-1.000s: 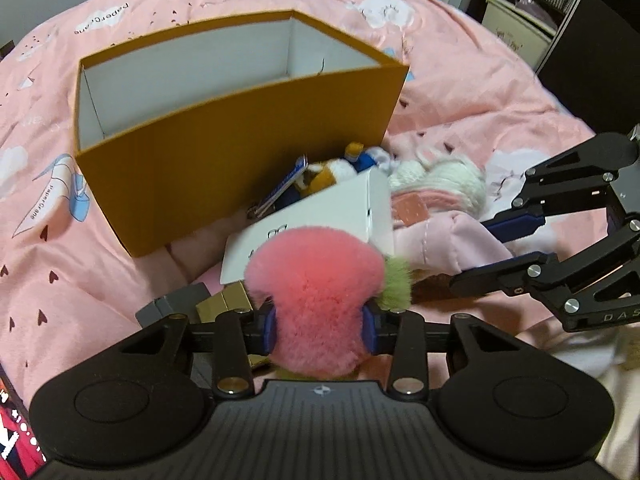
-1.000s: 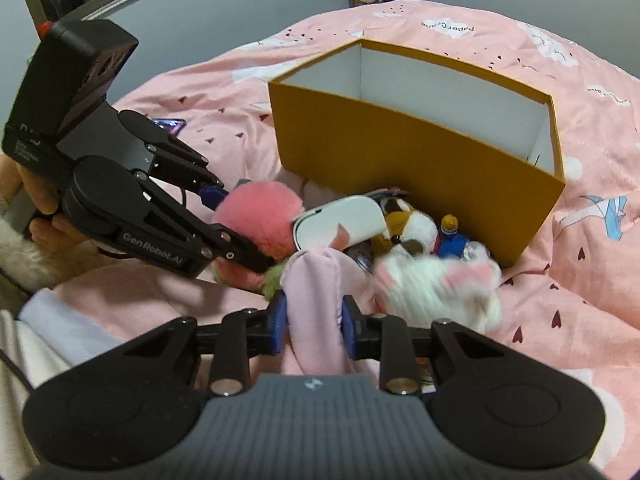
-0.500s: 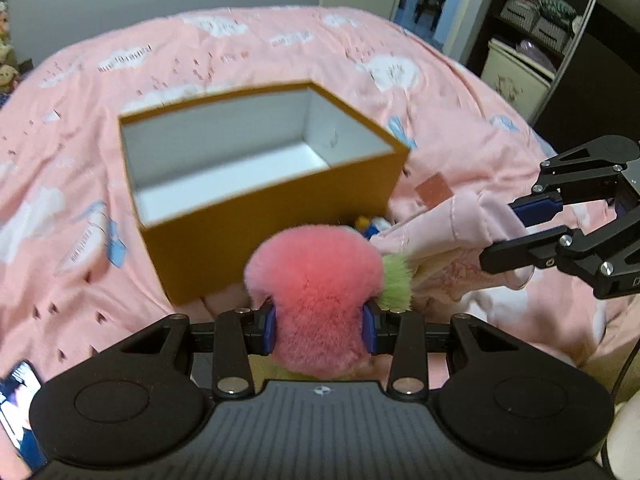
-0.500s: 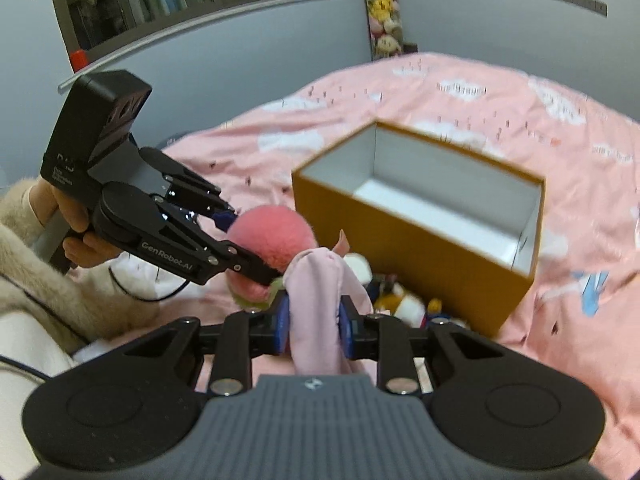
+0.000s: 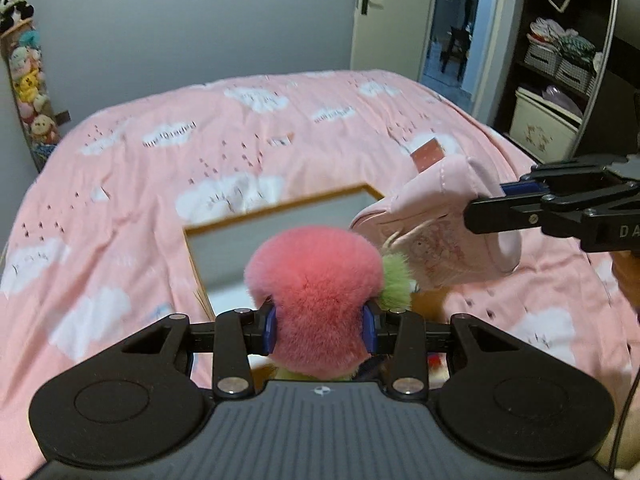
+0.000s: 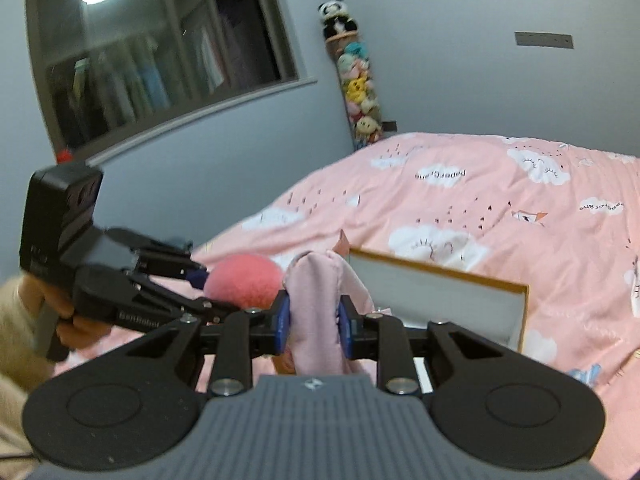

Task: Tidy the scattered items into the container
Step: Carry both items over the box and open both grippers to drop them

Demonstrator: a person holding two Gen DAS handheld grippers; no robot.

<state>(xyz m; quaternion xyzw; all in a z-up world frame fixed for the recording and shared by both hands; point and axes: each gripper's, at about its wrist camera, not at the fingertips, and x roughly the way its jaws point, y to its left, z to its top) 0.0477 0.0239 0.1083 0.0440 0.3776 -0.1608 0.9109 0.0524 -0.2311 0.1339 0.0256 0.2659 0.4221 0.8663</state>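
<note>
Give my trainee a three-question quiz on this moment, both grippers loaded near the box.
1. True or false: the left gripper is shut on the pink fluffy ball.
2. What does the right gripper hold? A) a pale pink fabric pouch B) a blue mug C) a phone
3. Fill in: the orange box stands on the ____ bedspread.

Key: 1 true. 2 A, the pouch. 3 pink.
</note>
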